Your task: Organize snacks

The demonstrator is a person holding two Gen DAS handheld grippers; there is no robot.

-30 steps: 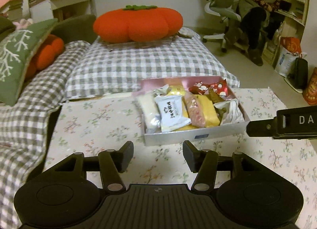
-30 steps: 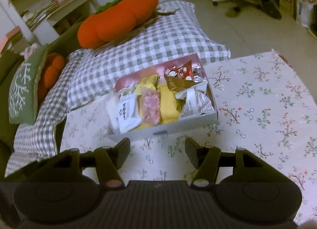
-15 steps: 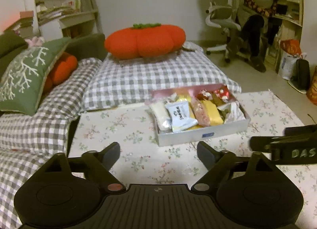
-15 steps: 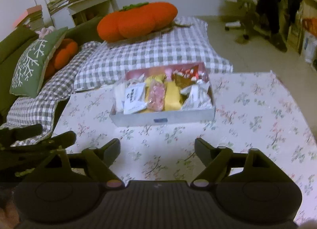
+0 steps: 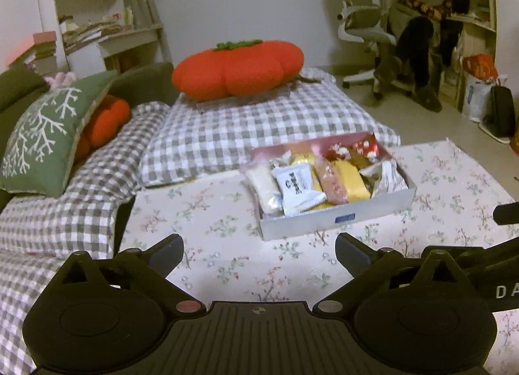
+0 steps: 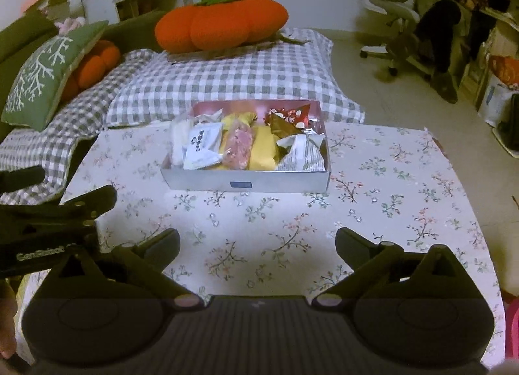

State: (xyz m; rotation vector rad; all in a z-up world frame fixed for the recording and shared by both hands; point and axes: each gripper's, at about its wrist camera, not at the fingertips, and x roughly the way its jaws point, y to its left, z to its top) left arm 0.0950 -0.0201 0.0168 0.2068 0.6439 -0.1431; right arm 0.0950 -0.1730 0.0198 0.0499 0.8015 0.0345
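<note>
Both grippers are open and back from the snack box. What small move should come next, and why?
Probably ease the right gripper forward toward the silver snack box. It faces the box squarely, jaws wide and empty. All snacks, such as the white printed packet, look already packed inside, with only bare floral tablecloth around.

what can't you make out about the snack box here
- Snacks at the bottom of the box: both views, covered by the top packets.
- Print on the white packet: too small in both views.
- Blue label on the box front: too small to read.
</note>
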